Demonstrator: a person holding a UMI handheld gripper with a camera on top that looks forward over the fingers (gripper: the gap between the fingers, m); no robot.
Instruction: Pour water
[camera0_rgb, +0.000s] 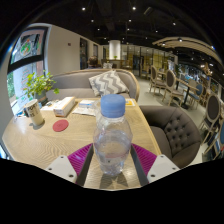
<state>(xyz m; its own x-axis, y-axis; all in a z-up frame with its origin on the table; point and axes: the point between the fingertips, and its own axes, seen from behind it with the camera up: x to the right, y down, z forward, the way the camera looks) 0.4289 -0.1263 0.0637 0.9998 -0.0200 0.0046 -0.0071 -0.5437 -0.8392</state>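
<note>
Pouring has not begun: gripper (112, 158) clamped on upright, capped water bottle (113, 138) above table (40, 140); cup (35, 112) stands apart.

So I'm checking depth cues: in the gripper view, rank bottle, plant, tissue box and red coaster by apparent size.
1. Bottle, between the fingers, nearest the camera, so it looms.
2. Plant.
3. Tissue box.
4. Red coaster.
Box and coaster look close; distance makes true sizes unsure.
</note>
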